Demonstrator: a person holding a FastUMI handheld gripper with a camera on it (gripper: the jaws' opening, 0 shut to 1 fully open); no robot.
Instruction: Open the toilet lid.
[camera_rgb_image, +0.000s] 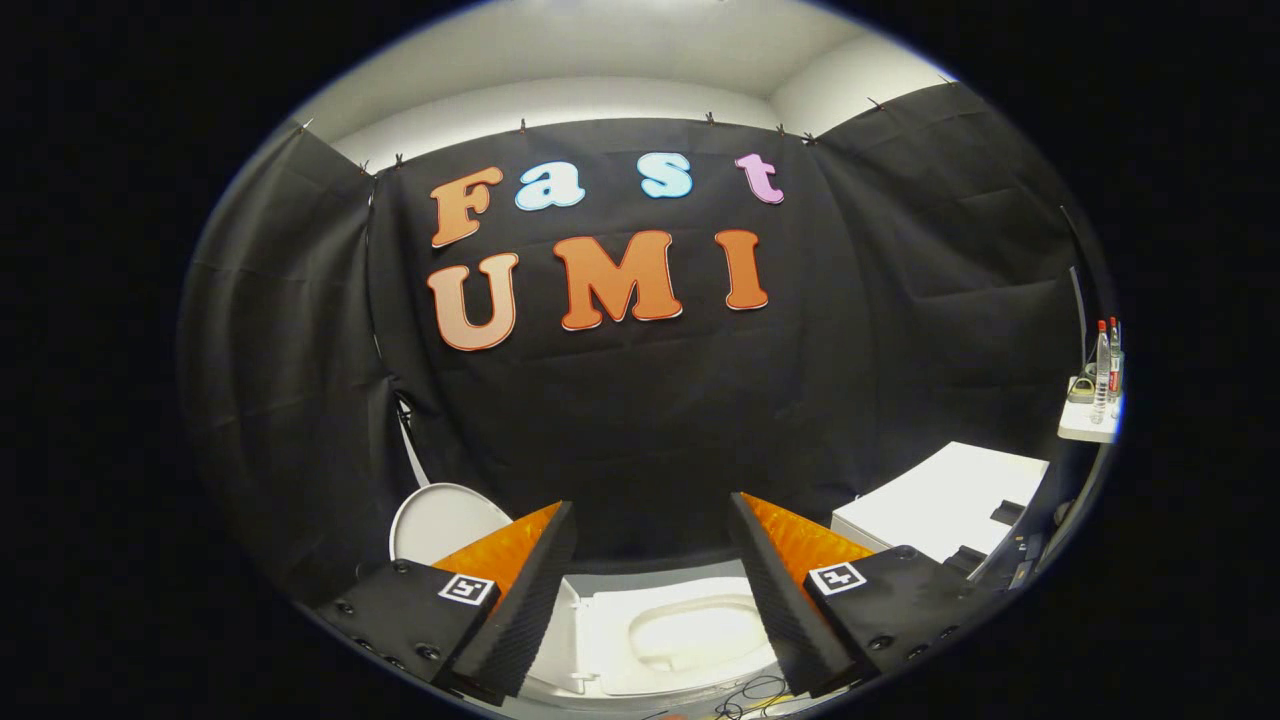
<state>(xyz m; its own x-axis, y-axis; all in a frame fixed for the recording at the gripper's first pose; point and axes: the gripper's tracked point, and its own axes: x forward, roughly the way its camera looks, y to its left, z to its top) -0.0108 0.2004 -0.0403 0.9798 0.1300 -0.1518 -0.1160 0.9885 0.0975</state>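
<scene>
A white toilet (690, 630) sits low down between and beyond my fingers, its seat and bowl showing from above. Its round white lid (440, 520) stands raised at the toilet's left end, partly hidden behind my left finger and resting close to the black cloth wall. My gripper (652, 505) is open wide above the toilet with nothing between its fingers. Neither finger touches the lid or the seat.
A white box-like cabinet (940, 500) stands to the right of the toilet, past my right finger. Farther right a small white shelf (1090, 425) carries bottles. Thin cables (750, 695) lie on the floor in front of the toilet. Black cloth closes the booth behind.
</scene>
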